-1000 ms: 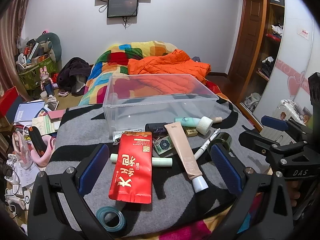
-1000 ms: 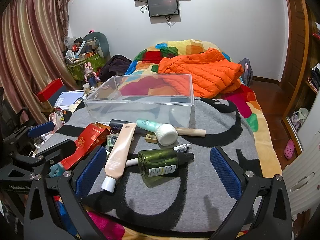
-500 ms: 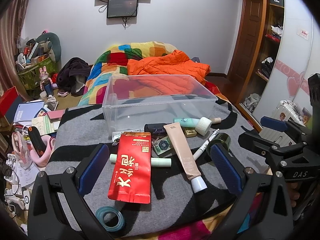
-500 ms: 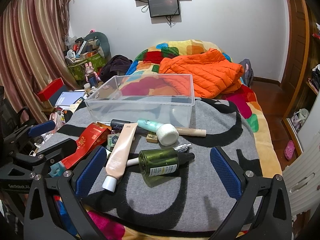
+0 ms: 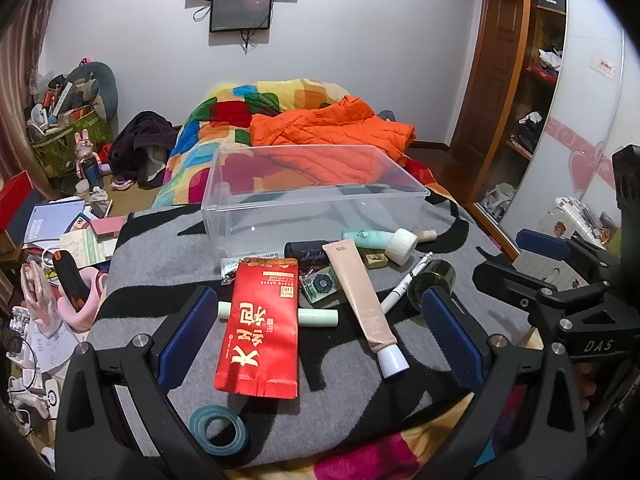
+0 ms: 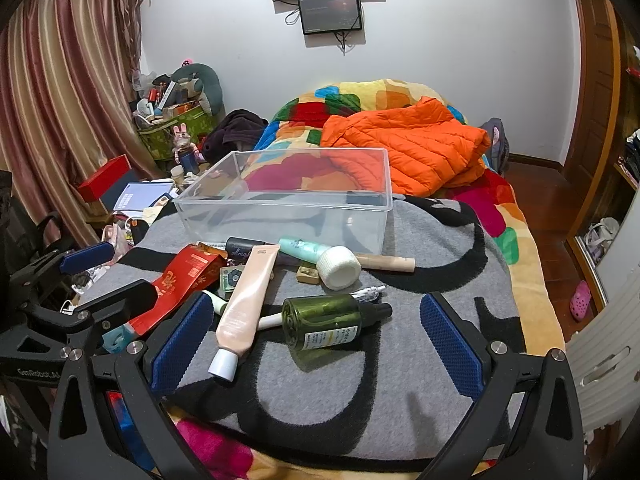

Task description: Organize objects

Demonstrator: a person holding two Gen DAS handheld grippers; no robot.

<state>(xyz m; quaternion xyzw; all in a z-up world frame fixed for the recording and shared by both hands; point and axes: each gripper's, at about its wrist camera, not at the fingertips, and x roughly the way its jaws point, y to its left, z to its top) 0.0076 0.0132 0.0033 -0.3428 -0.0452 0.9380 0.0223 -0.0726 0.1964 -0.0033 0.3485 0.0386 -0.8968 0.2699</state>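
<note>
A clear plastic bin [image 5: 316, 200] [image 6: 288, 200] sits on the grey-and-black blanket with nothing visible inside. In front of it lie a red pouch [image 5: 262, 322] [image 6: 178, 280], a beige tube [image 5: 360, 296] [image 6: 246, 300], a mint tube with a white cap [image 5: 378, 238] [image 6: 320, 254], a dark green bottle [image 6: 328, 320] [image 5: 434, 280], a white pen [image 5: 404, 290] and a teal tape roll [image 5: 218, 430]. My left gripper [image 5: 320, 336] hovers open over the red pouch. My right gripper [image 6: 316, 344] hovers open around the green bottle, holding nothing.
An orange jacket [image 6: 408, 148] and a patchwork quilt [image 5: 224, 128] lie behind the bin. Cluttered papers, boxes and a pink item [image 5: 76, 300] crowd the floor at left. A wooden wardrobe [image 5: 516, 80] stands at right, curtains [image 6: 52, 120] at far left.
Both views have crept very slightly; the objects on the blanket have not moved and both grippers stay open.
</note>
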